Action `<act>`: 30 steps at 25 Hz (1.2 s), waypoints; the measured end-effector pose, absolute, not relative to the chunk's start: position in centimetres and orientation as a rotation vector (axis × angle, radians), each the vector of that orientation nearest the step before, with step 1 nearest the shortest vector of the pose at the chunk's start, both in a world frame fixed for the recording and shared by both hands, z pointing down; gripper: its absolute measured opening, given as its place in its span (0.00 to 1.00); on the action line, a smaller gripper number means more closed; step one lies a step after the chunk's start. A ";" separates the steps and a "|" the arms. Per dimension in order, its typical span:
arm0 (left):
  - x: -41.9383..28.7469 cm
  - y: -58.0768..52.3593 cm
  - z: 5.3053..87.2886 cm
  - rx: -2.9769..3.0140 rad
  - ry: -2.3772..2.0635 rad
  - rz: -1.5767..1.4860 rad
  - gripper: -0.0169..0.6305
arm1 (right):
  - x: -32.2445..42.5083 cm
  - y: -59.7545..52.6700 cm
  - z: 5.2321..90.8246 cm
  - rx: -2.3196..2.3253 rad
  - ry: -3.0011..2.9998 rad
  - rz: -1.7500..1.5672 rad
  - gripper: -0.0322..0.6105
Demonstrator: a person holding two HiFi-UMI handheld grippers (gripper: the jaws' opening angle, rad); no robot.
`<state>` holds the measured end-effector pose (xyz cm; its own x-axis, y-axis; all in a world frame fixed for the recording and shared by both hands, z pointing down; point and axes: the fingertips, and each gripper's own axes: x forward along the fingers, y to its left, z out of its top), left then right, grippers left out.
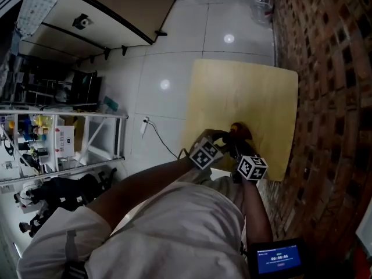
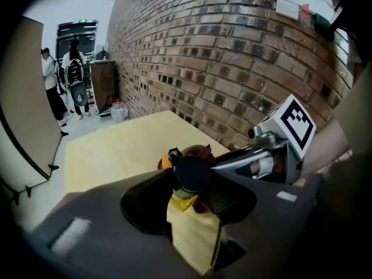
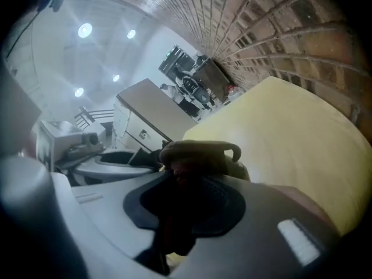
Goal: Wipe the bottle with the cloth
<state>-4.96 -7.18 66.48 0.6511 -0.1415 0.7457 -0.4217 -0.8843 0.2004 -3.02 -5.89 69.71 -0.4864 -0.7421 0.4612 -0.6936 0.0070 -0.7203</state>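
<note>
Gripping the bottle (image 2: 192, 174) with half-spread jaws, the left tool (image 1: 222, 138) holds it low over the near edge of the tabletop (image 1: 250, 92). The bottle's dark cap sits at the tips, and its yellowish body seems to run back along the jaws. Just beyond the cap, the right tool (image 3: 185, 182) is clamped on a bunched brown cloth (image 3: 200, 156). A brick wall (image 1: 331, 97) runs close alongside; people (image 2: 72, 80) stand far off.

White shirt (image 1: 174, 231), black-and-white marker cubes (image 1: 204, 153)
</note>
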 end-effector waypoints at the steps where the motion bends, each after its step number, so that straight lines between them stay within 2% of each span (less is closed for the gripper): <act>1: -5.1 -7.2 66.5 2.512 -0.449 1.094 0.31 | -3.2 -6.1 70.2 -1.565 2.194 -1.514 0.18; 8: -5.4 -7.1 66.8 2.493 -0.458 1.092 0.32 | -3.1 -7.1 74.1 -1.710 2.175 -1.555 0.18; 17: -5.5 -7.6 67.0 2.464 -0.502 1.093 0.32 | -3.3 -7.5 82.4 -1.914 2.266 -1.770 0.18; 20: -6.1 -8.8 67.0 2.408 -0.590 1.053 0.31 | -3.6 -7.9 82.3 -1.898 2.380 -1.761 0.18; 25: -6.3 -10.1 66.9 2.302 -0.766 1.006 0.31 | -0.6 -5.5 79.8 -1.855 2.020 -1.775 0.18; 30: -5.6 -8.1 66.6 2.397 -0.759 1.121 0.35 | -0.8 -1.7 77.8 -1.781 1.900 -1.730 0.18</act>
